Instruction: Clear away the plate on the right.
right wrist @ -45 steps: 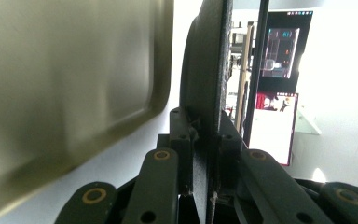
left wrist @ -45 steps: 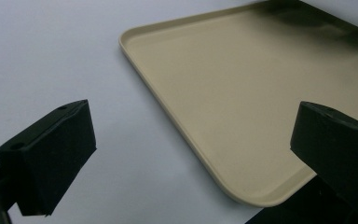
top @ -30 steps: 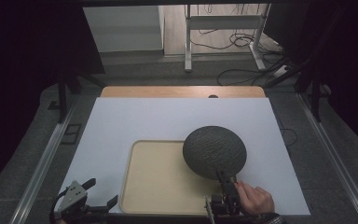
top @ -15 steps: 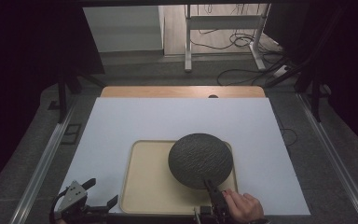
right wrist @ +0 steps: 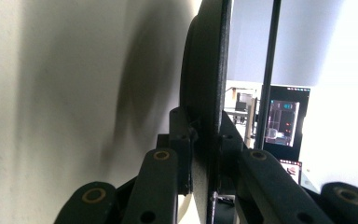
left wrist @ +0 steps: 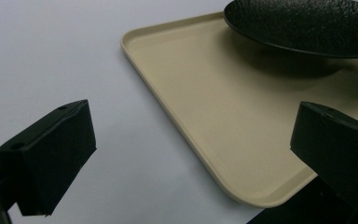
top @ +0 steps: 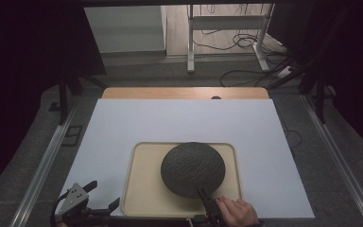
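Two grippers work at the near edge of a white sheet (top: 179, 123) on the table. One round black plate (top: 193, 169), its surface rough and pebbled like cast iron, hangs over a beige tray (top: 137, 189). The tray is a smooth matte rectangle with rounded corners and a low raised lip. The right gripper (top: 207, 198), held in a hand (top: 236, 213), has its jaws clamped on the plate's near rim; in the right gripper view the thin rim (right wrist: 212, 93) sits edge-on between the pads. In the left gripper view the plate (left wrist: 307, 23) casts a shadow on the tray (left wrist: 205, 102) beneath, so it is held clear of it. The left gripper (top: 101, 196) rests off the tray's near left corner, its blocky black jaws spread wide and holding nothing.
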{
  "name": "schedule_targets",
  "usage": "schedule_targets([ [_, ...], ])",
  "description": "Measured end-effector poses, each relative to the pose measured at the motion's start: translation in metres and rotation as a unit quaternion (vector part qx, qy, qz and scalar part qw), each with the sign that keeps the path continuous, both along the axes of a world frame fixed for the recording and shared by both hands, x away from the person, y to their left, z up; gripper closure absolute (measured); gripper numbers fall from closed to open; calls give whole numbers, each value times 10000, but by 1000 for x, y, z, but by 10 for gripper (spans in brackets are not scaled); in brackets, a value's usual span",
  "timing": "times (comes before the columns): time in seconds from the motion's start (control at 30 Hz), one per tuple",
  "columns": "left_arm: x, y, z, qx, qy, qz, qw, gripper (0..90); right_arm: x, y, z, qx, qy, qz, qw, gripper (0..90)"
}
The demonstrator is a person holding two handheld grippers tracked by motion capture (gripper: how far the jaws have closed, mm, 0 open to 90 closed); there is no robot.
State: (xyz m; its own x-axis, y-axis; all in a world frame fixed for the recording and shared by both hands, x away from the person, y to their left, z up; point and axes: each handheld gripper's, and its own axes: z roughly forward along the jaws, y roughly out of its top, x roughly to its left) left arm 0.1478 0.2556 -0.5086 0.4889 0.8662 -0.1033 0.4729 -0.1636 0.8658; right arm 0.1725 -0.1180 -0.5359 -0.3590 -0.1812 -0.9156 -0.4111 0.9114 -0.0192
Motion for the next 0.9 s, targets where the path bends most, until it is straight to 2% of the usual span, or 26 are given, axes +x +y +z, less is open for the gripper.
schedule_targets([
  [0.37,0,-1,0,-6,13,-15,10000,0,-1,11,-9,-50,156,137,9998,809],
  [0.43,0,-1,0,-4,14,-19,10000,0,-1,12,-11,-63,118,157,9998,810],
  [0.53,0,-1,0,1,22,-23,10000,0,-2,12,-10,-95,195,7,9998,814],
  [0.57,0,-1,0,1,22,-21,10000,0,-1,12,-11,-12,204,112,9997,817],
  [0.6,0,-1,0,-2,20,-21,10000,0,-2,13,-10,-89,249,28,9996,820],
  [0.63,0,-1,0,-3,19,-21,10000,0,-1,12,-13,-13,277,76,9996,826],
  [0.9,1,-1,0,12,31,-38,10000,0,-1,12,-19,-145,506,39,9986,812],
])
